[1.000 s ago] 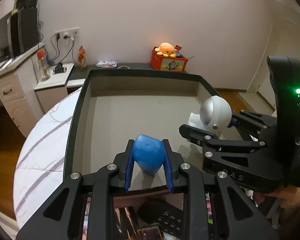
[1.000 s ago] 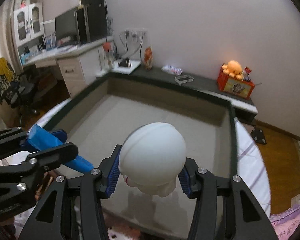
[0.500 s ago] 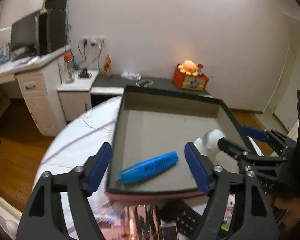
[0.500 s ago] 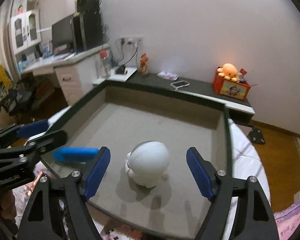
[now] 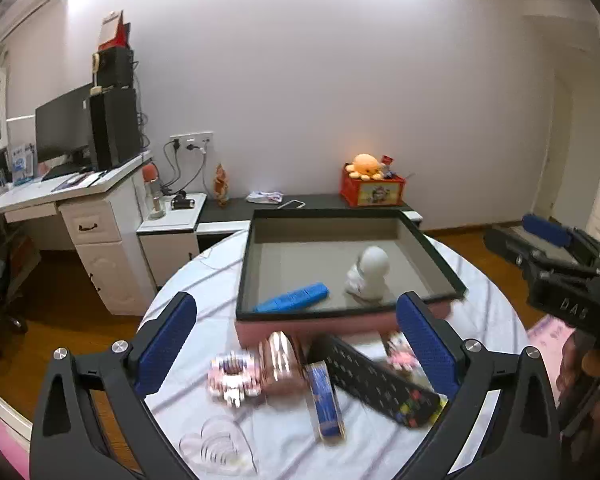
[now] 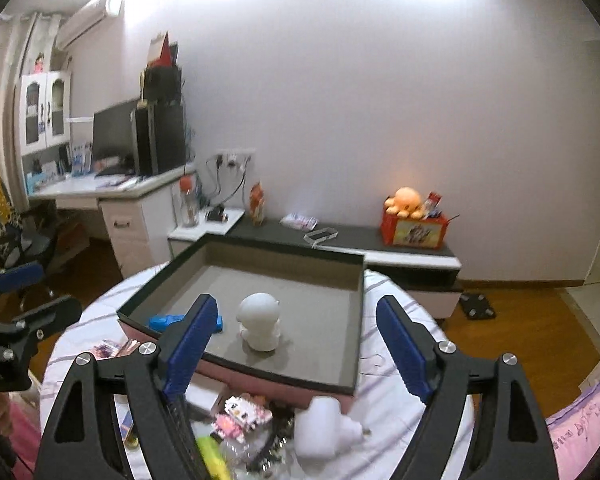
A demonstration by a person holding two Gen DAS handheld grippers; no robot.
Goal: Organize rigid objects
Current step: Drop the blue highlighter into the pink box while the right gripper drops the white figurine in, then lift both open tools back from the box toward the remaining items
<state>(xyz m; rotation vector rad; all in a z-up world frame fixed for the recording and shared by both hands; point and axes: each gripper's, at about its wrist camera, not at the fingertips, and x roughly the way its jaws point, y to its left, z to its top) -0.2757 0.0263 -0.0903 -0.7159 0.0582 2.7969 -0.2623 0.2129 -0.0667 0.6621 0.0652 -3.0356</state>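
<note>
A blue marker [image 5: 292, 298] and a white round-headed figurine [image 5: 370, 274] lie apart on the grey floor of a dark-rimmed, pink-sided box [image 5: 244, 264]. My left gripper [image 5: 296, 344] is drawn back above the clutter in front of the box, its jaws opening with nothing between them. In the right wrist view the figurine [image 6: 260, 320] stands upright in the box [image 6: 260, 374], the marker [image 6: 168, 322] to its left. My right gripper [image 6: 298, 346] hangs before the box's near wall, jaws opening and empty. Each gripper shows at the edge of the other's view.
On the striped round table [image 5: 188, 292] before the box lie a black remote [image 5: 376, 380], a blue stick [image 5: 326, 404], pink block toys [image 5: 232, 376], a clear heart [image 5: 216, 448] and a white piece [image 6: 324, 432]. A desk and a low shelf stand behind.
Both grippers let go, the left of the blue marker and the right of the figurine. Both then opened wide and pulled back and up from the box.
</note>
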